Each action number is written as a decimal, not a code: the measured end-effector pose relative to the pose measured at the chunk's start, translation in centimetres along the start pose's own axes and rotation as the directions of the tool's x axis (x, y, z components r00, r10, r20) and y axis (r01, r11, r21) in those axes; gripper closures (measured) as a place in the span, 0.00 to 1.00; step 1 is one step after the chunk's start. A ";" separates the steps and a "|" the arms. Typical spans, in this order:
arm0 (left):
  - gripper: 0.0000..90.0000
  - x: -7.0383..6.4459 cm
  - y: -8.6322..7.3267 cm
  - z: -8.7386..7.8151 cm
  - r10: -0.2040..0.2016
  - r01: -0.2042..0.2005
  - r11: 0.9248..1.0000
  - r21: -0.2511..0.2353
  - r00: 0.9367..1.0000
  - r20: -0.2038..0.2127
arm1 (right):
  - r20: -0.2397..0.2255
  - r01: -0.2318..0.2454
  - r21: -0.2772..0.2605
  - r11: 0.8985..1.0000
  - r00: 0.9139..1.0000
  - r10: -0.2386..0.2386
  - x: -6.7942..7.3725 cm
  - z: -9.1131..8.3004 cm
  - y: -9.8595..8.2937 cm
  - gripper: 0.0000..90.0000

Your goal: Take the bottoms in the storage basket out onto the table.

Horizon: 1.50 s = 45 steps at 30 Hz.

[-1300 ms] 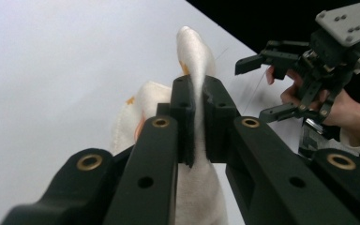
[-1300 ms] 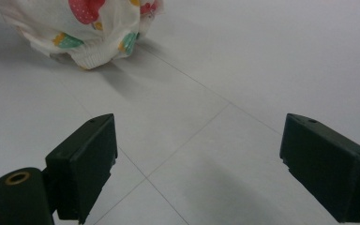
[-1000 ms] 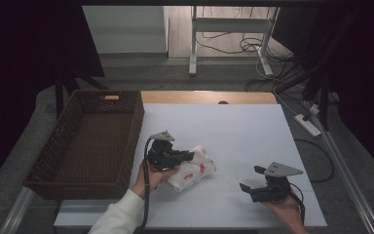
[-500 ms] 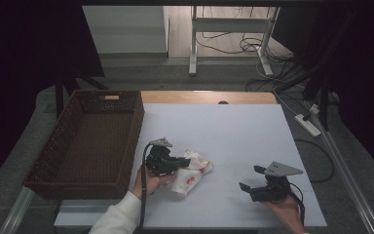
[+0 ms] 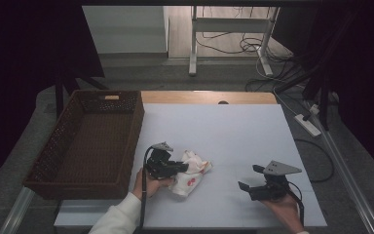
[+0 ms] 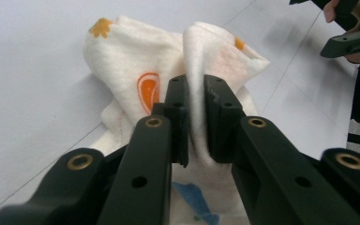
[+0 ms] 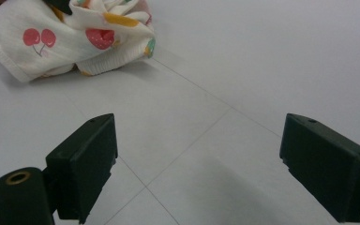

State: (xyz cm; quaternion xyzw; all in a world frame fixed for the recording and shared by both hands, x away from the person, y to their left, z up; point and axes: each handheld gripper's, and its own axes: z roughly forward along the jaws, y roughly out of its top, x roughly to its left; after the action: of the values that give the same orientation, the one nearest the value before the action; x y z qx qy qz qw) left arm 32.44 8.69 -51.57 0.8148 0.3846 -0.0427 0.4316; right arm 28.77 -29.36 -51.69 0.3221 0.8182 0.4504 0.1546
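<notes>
Left tongs [image 6: 196, 117] pinch fruit-print cloth [image 6: 215, 61] | no readable writing

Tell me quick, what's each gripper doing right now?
Left gripper: closed, pinching a fold of the white printed cloth.
Right gripper: open, holding nothing, over the table.

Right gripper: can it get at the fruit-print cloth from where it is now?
Probably yes. The right gripper is open and the bare white table lies between it and the cloth, though the left gripper is pinching a fold of it.
</notes>
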 end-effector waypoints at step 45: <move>0.30 -2.4 -0.1 -5.2 0.078 -0.086 0.979 -0.183 0.996 -0.054 | -0.002 0.010 -0.013 1.000 1.000 -0.010 0.5 -0.6 0.0 0.13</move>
State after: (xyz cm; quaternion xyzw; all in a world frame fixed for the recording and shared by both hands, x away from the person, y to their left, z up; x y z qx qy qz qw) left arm 29.32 11.08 -47.40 0.7871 0.3627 0.0299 0.4979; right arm 28.09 -29.38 -51.38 0.3167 0.8169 0.4555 0.1580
